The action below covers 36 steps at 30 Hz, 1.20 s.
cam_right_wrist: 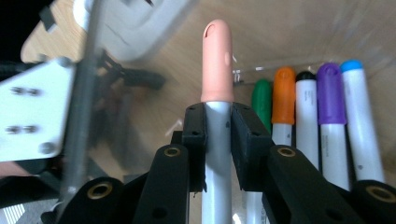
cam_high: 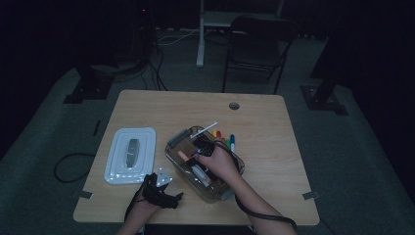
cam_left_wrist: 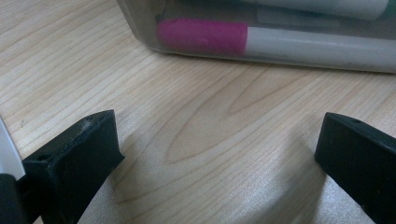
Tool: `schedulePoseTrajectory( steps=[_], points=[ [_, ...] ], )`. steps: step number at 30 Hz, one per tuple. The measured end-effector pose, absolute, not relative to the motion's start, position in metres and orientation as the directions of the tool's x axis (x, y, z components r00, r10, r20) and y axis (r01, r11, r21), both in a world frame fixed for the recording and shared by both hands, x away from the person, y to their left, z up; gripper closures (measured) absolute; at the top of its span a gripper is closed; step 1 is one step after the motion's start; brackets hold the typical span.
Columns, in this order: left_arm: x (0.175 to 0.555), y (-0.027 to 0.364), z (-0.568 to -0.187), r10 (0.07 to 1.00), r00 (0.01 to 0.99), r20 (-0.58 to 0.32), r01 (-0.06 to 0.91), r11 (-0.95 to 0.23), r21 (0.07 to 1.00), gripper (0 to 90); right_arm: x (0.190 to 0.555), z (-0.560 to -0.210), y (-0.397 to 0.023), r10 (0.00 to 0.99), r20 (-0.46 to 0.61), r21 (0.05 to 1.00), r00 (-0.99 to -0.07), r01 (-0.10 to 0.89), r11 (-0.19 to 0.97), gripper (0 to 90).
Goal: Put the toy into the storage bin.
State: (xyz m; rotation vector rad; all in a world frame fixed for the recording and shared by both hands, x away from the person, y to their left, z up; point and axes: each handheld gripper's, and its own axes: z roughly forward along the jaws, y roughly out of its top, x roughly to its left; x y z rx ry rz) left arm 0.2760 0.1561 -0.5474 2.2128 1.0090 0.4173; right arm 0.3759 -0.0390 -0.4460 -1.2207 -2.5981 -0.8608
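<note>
Right gripper view shows my right tongs [cam_right_wrist: 217, 140] clenched on a peach-capped marker [cam_right_wrist: 217, 65] over the clear box [cam_high: 172, 157]. Several markers already lie inside; three remain on the worktop [cam_high: 274, 122]. Left tongs [cam_left_wrist: 219, 154] rest released.

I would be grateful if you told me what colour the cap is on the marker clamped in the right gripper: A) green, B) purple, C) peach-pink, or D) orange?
C: in the right gripper view the right gripper has its jaws shut on a white-barrelled marker whose peach-pink cap sticks out above them, while the green, orange and purple caps sit on markers lying loose beside it.
</note>
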Motion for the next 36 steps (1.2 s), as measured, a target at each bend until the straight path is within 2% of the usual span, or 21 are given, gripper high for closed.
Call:
schedulePoseTrajectory(
  steps=[7,17,21,24,31,34,36],
  points=[
    [0.276,0.156,-0.547,0.759,0.651,0.015,0.547,-0.483,0.683,0.5,0.377,-0.465,-0.031,0.666,0.358,0.366,-0.654,0.755,0.545,76.4],
    [0.276,0.156,-0.547,0.758,0.652,0.016,0.547,-0.485,0.682,0.5,0.379,-0.474,-0.028,0.679,0.331,0.342,-0.655,0.754,0.561,76.0],
    [0.276,0.156,-0.547,0.758,0.652,0.016,0.547,-0.485,0.682,0.5,0.379,-0.473,-0.03,0.667,0.349,0.349,-0.658,0.752,0.559,69.2],
    [0.276,0.156,-0.547,0.758,0.652,0.016,0.547,-0.484,0.683,0.5,0.377,-0.466,-0.036,0.66,0.334,0.392,-0.673,0.736,0.552,65.8],
    [0.276,0.156,-0.547,0.758,0.653,0.015,0.548,-0.486,0.681,0.5,0.373,-0.42,-0.073,0.637,0.36,0.538,-0.682,0.71,0.456,59.1],
    [0.276,0.156,-0.547,0.758,0.652,0.015,0.548,-0.485,0.682,0.5,0.375,-0.4,-0.097,0.654,0.337,0.606,-0.677,0.688,0.4,52.3],
    [0.276,0.156,-0.547,0.758,0.652,0.015,0.548,-0.485,0.682,0.5,0.378,-0.391,-0.115,0.681,0.323,0.64,-0.657,0.682,0.355,52.0]
  ],
)
